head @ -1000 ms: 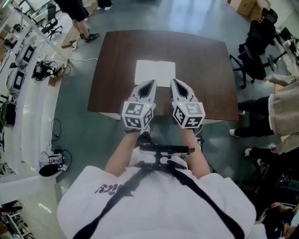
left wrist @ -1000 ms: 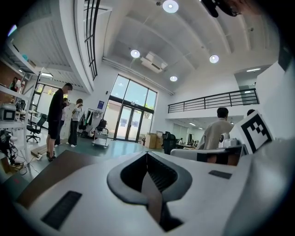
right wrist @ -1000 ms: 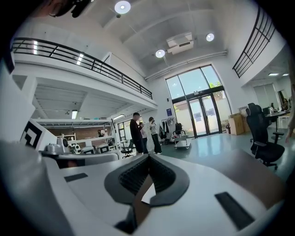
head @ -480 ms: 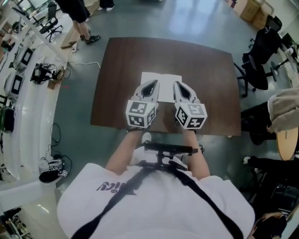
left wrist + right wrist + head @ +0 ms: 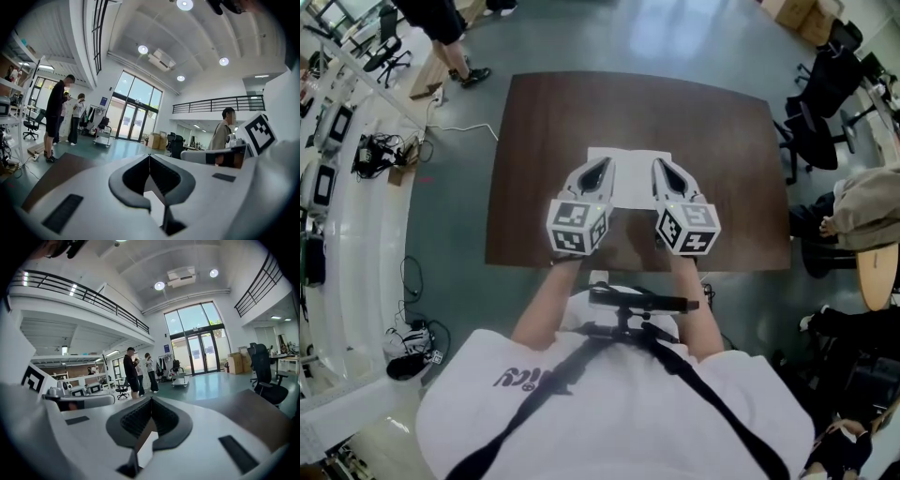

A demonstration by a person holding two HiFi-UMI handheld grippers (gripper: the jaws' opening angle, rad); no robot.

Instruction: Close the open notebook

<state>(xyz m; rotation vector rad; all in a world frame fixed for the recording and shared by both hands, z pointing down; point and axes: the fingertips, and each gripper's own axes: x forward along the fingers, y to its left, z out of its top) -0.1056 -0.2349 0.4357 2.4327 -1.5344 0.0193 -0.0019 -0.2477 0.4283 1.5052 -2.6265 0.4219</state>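
Notebook (image 5: 628, 169) lay open and flat near the middle of the table (image 5: 544, 122). Left gripper (image 5: 603, 163) and right gripper (image 5: 660, 163) hung over its pages, both with jaws together, empty. Step judged: approach. Next move: part jaws, catch one page edge, fold it across.

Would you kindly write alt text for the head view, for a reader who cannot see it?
Seen from above, an open white notebook lies on a dark brown table. A person holds the left gripper and right gripper side by side, their tips overlapping its two pages.
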